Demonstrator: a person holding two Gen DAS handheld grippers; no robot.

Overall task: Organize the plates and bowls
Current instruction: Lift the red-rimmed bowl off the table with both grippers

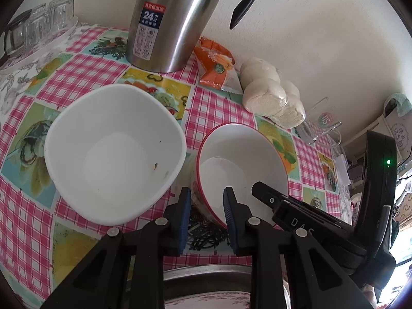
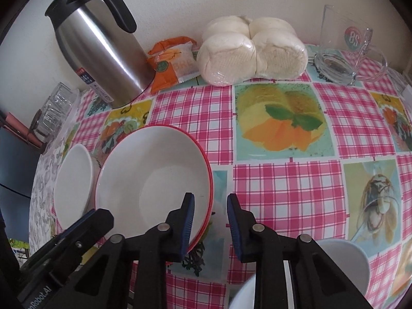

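Left tool (image 1: 207,215) has our red-rimmed white ceramic bowl's (image 1: 247,154) near rim straddled on the checked worktop (image 1: 77,77), apparently clamped. Right tool (image 2: 209,221) straddles its far rim likewise. Next, we'd lift evenly, probably toward the plain white bowl (image 1: 113,152).

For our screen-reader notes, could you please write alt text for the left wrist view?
The left claw straddles the near rim of a red-rimmed bowl, one finger inside and one outside. A plain white bowl sits beside it on the pink checked tablecloth, a steel thermos behind.
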